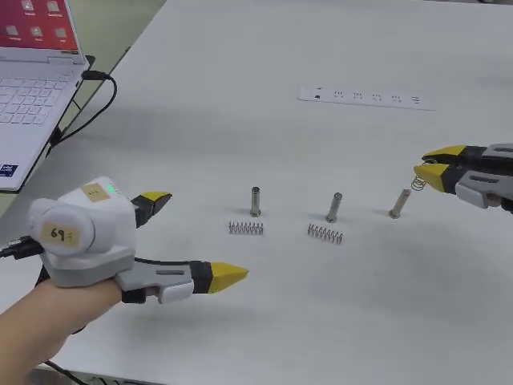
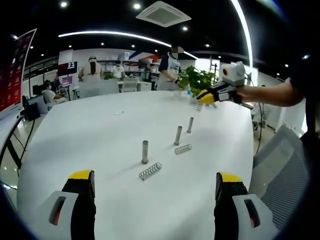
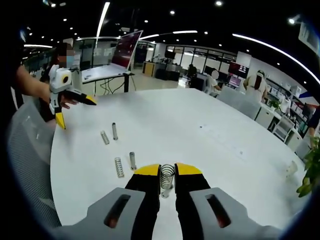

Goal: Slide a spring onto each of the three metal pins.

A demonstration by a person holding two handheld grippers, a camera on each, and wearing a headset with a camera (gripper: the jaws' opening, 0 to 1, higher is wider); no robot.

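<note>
Laptop (image 1: 32,72) sitting far left of mid pin (image 1: 334,207), screen txt too small to read. Left gripper (image 1: 202,235) pointing at the pin row from well left of mid pin, jaws gaping wide, carrying nothing. Its sticker (image 1: 60,235) is reading "69". Left pin (image 1: 255,200) standing left of mid pin, spring 1 (image 1: 245,228) lying flat left-front of mid pin. Spring 2 (image 1: 325,233) lying just in front of mid pin. Power strip (image 1: 367,98) lying well behind mid pin, markings unreadable. Right pin (image 1: 398,203) standing right of mid pin. Right gripper (image 1: 422,164) reaching in further right, jaws pinching spring 3 (image 3: 167,177) near the right pin's top, not on it yet.
</note>
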